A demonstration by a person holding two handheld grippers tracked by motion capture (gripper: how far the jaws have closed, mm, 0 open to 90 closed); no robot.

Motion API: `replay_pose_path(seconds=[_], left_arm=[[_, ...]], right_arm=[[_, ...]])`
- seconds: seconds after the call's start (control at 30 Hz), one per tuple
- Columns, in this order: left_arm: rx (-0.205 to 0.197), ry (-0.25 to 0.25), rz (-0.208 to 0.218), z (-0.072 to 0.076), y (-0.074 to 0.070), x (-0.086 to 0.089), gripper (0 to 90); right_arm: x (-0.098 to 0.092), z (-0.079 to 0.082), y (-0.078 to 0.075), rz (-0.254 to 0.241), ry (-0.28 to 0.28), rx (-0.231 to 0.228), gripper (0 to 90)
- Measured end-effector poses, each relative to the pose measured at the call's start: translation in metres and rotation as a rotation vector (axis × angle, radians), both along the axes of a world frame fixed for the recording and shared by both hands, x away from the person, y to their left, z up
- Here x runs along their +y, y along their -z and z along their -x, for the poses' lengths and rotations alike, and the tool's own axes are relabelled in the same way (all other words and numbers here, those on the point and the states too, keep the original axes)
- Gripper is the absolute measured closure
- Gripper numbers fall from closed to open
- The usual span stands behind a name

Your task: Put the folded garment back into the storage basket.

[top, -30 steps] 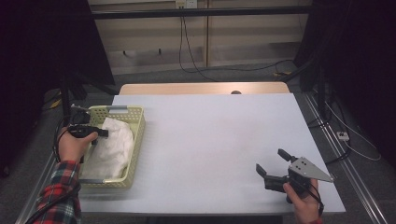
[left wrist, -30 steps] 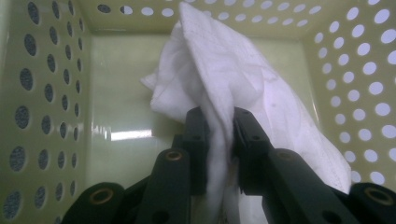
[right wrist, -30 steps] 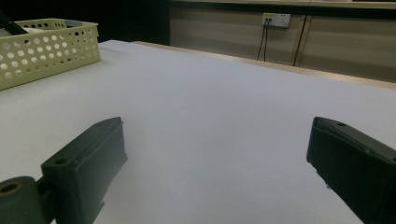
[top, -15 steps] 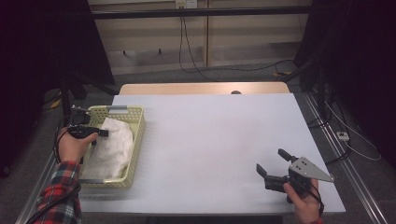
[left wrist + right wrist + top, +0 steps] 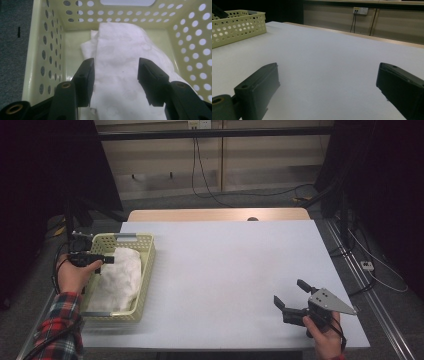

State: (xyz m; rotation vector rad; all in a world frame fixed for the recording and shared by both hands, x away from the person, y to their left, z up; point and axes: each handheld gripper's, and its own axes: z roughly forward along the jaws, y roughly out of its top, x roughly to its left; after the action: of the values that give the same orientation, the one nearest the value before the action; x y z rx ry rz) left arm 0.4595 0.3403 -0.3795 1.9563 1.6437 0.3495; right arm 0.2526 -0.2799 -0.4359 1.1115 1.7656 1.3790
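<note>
Between the left tool's (image 5: 113,82) half-parted jaws, just opening, lies the white cloth (image 5: 125,62) in the yellow basket (image 5: 45,50), unpinched. Lift straight clear without snagging folds. Right tool (image 5: 327,92) gapes wide, empty.

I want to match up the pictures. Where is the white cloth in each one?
High view: the white cloth lies inside the yellow basket at the table's left edge.
Left gripper view: it lies mid-frame in the basket, spreading down between the black fingers.
Right gripper view: the cloth is not seen.
Shared landmark: the basket, top left in the right gripper view.
</note>
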Motion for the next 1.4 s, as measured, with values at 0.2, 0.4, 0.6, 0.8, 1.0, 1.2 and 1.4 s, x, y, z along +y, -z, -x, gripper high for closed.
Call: replay_pose_path(seconds=[0.2, 0.4, 0.6, 0.8, 1.0, 1.2, 1.4], left_arm=[[-0.009, 0.024, 0.007, 0.002, -0.007, -0.002, 42.3], [-0.007, 0.058, 0.023, 0.003, -0.009, -0.007, 38.4], [-0.013, 0.092, 0.037, 0.003, -0.013, -0.017, 35.5], [-0.032, 0.147, 0.055, 0.005, -0.018, -0.032, 32.9], [-0.056, 0.225, 0.086, 0.008, -0.029, -0.055, 31.7], [-0.070, 0.318, 0.116, 0.012, -0.036, -0.082, 31.3], [-0.074, 0.419, 0.136, 0.019, -0.038, -0.114, 30.8]], right_arm=[[0.001, 0.000, 0.000, -0.002, 0.002, 0.002, 3.7], [0.001, 0.000, 0.000, -0.004, 0.002, 0.003, 3.7], [0.001, 0.000, 0.000, 0.000, 0.001, 0.004, 3.7], [0.001, -0.001, 0.000, 0.000, 0.003, 0.000, 3.7], [0.000, -0.002, -0.001, 0.001, 0.003, -0.001, 3.7], [0.000, -0.001, -0.001, 0.001, 0.001, -0.002, 3.7], [-0.001, -0.002, -0.001, 0.000, -0.001, 0.000, 3.7]])
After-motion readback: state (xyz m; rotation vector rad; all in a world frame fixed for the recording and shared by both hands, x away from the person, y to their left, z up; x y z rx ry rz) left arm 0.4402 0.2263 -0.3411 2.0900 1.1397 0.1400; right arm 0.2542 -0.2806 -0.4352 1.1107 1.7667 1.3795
